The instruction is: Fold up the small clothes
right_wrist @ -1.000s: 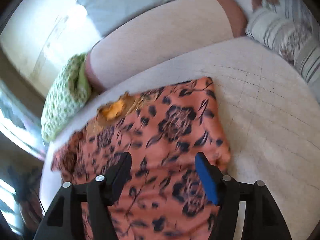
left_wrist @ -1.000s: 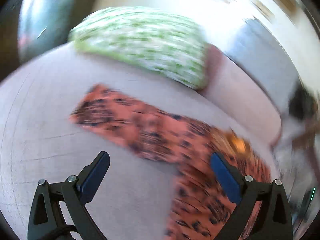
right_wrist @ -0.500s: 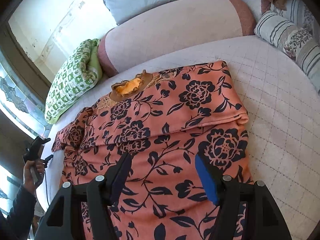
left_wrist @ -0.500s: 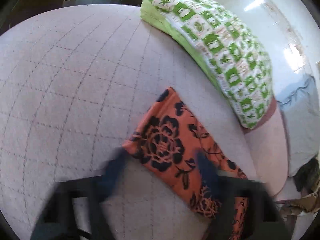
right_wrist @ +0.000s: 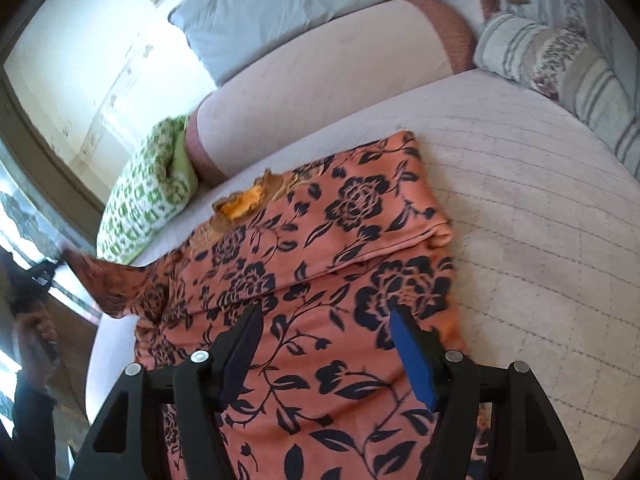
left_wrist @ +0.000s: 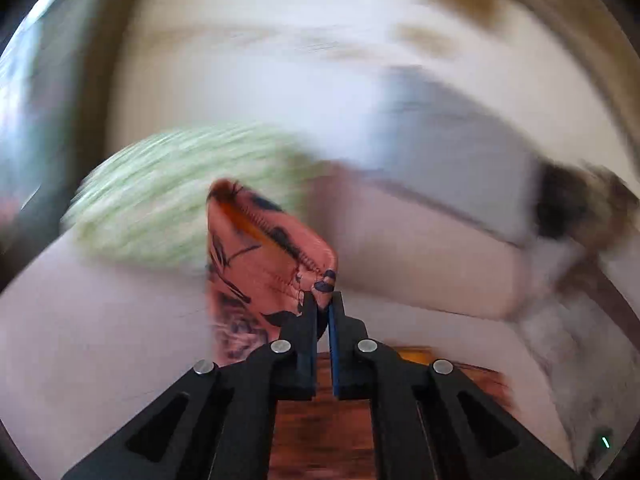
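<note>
An orange top with black flowers lies spread on the quilted bed, its right sleeve folded across the chest. My left gripper is shut on the end of the left sleeve and holds it lifted off the bed; the lifted sleeve also shows at the left in the right wrist view. The left wrist view is blurred. My right gripper is open and empty, just above the lower body of the top.
A green-and-white pillow lies at the head of the bed beside a pink bolster. A grey pillow leans behind it. Striped cushions line the far right. The bed edge drops off at left.
My left gripper has shut on the sleeve end and lifted it off the bed. My right gripper has stayed open over the top's body, now a little closer.
</note>
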Demonstrator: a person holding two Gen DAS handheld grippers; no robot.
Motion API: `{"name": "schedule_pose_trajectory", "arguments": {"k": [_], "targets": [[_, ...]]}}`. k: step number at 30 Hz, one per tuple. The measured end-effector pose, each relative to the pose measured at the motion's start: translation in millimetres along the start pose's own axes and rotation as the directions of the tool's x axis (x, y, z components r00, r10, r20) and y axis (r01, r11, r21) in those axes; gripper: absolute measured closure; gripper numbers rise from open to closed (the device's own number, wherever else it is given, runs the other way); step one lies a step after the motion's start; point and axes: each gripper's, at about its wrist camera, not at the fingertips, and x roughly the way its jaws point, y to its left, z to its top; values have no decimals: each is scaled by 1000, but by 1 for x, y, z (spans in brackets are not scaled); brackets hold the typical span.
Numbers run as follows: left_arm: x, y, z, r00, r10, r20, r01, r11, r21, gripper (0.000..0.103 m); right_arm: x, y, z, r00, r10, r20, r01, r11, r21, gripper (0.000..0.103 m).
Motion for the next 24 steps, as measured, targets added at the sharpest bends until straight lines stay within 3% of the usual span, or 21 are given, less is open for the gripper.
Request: {"name": "schedule_pose_trajectory", "arguments": {"k": [2,4,5,6,7,8,9,11,14,16,17,18,19,22,24], "targets": [[6,-81,-3,987,-155,-28,157,983,94,98,-9,-10,2,1000,12,25,-13,1000,26,34],[25,-139,-19,965,-238,-107,252,957,141,94,-16,-20,3,999,10,36,-12,999,50,34],[39,-160,-31,951,-266,-160,289,946,149,85,-19,-26,4,999,10,39,-13,997,70,34],[56,-177,-48,926,-284,-247,330,929,168,52,-21,-31,5,999,11,38,-15,996,91,33],[72,-185,-63,906,-287,-312,352,920,175,37,-22,-35,6,999,11,34,-15,994,106,33],[83,-185,-75,896,-276,-348,351,921,172,29,-24,-39,9,999,13,33,-17,992,121,29],[94,-178,-93,888,-242,-391,329,928,173,29,-25,-40,11,999,14,36,-18,992,125,26],[102,-143,-117,893,-134,-429,230,957,179,29,-29,-38,18,999,28,46,-33,993,115,26],[86,-72,-126,916,-37,-399,106,982,154,29,-22,-25,34,998,52,38,-55,996,72,25],[74,-16,-129,926,80,-369,-29,990,142,29,-4,-15,47,997,78,7,-78,996,51,24],[73,3,-130,925,139,-354,-89,984,155,29,15,-8,57,996,86,-31,-85,996,33,24],[74,28,-132,907,224,-356,-171,970,176,29,31,-4,62,995,76,-60,-75,997,22,24],[75,48,-135,894,261,-364,-212,963,168,30,53,5,71,994,54,-97,-54,999,3,24],[75,97,-147,876,284,-390,-258,959,121,30,102,23,82,985,-24,-168,14,998,-59,24],[73,104,-155,878,262,-400,-228,965,131,31,129,29,85,975,-75,-210,61,995,-73,25]]}}
